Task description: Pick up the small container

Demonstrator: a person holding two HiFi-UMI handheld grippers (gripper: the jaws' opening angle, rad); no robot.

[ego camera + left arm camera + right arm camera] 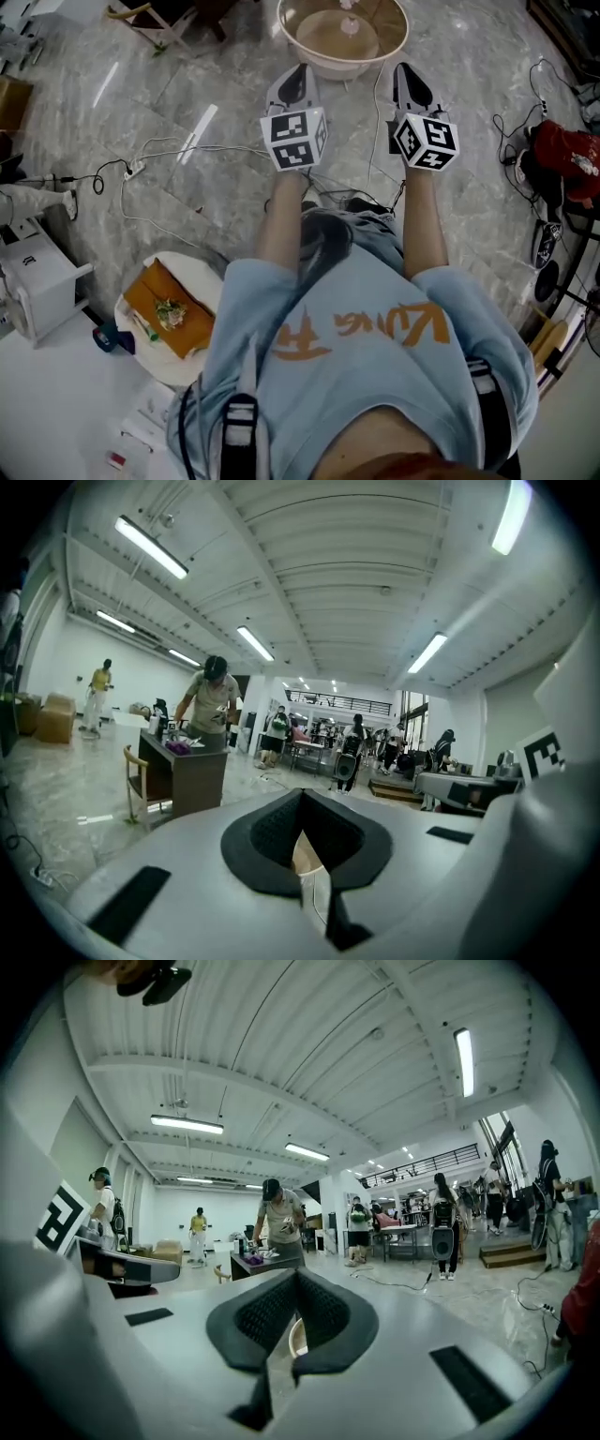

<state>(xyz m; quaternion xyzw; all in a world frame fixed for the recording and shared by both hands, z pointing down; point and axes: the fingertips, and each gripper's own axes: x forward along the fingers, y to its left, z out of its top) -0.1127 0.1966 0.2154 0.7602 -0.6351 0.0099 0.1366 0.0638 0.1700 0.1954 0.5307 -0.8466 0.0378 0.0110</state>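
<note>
I hold both grippers out in front of my chest, level, above the marble floor (141, 103). The left gripper (294, 82) (302, 795) has its black pads together with nothing between them. The right gripper (411, 82) (297, 1276) is likewise shut and empty. Just beyond their tips stands a round pale tub (342, 37) with a beige inside; a sliver of its rim (296, 1337) shows under the right jaws. No small container is in either grip. Which thing here is the small container, I cannot tell.
A round white table (192, 370) at the lower left carries an orange-brown mat (167, 312) with small items and blue tape (110, 338). White cables (150, 159) trail across the floor. A red bag (567, 159) and shoes lie right. Several people stand in the hall (277, 1222).
</note>
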